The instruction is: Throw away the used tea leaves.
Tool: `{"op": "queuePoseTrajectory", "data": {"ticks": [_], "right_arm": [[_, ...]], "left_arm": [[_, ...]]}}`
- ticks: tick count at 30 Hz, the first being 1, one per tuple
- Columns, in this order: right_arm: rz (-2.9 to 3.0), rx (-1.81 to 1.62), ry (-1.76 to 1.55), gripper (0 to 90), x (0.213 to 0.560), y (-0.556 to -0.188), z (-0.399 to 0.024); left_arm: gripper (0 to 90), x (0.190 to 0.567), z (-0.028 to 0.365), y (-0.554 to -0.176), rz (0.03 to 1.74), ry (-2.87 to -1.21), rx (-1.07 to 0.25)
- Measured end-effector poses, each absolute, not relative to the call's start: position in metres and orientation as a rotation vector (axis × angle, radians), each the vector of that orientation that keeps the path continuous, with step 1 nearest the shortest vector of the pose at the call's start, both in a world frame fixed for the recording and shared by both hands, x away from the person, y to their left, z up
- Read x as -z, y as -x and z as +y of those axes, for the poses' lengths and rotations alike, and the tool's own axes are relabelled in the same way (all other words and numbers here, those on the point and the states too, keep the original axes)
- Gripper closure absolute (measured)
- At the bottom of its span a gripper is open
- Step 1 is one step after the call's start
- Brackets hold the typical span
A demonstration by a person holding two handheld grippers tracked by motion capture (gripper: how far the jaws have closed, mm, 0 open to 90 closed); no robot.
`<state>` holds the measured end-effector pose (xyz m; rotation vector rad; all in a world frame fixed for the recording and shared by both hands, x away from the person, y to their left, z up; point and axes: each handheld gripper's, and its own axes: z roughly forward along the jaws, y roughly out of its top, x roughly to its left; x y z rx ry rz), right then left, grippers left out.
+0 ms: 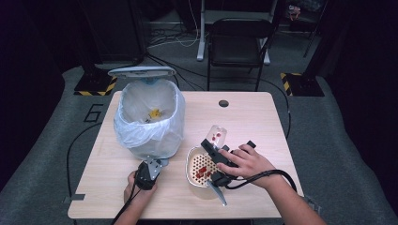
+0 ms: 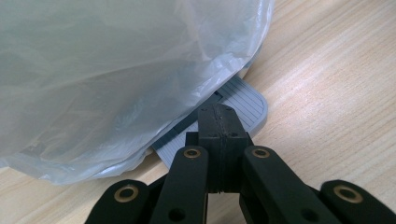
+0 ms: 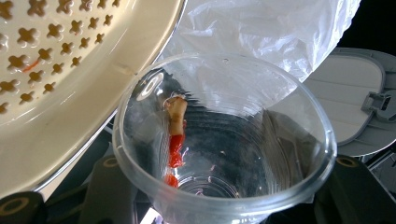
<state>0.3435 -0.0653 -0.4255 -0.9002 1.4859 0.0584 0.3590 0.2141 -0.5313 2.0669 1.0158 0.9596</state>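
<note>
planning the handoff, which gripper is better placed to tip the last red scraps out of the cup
Right. The right gripper is shut on the clear cup, tilted by the strainer. The left gripper, shut, sits at the bin pedal.

We see a pedal bin [image 1: 149,117] lined with a clear bag on the left part of the wooden table [image 1: 253,117], its lid up and a yellow scrap lying inside. Our left gripper [image 1: 151,165] sits at the bin's foot, jaws pointing toward its base. Our right gripper [image 1: 212,149] grips a clear plastic cup [image 1: 217,135] tilted over a cream perforated strainer [image 1: 202,167] that holds red bits.
</note>
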Motion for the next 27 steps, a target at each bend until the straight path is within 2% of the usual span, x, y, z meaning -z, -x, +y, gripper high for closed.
{"op": "queuePoseTrajectory", "data": {"ticks": [11, 27], "right_arm": [[1.606, -0.224, 0.834, 42.4, 0.4, -0.342, -0.061], [2.046, -0.496, 0.545, 42.6, 0.363, -0.387, -0.066]], "left_arm": [[90.0, 0.531, 0.215, -0.359, 1.012, -2.071, -0.971], [90.0, 0.531, 0.215, -0.359, 1.016, -2.075, -0.958]]}}
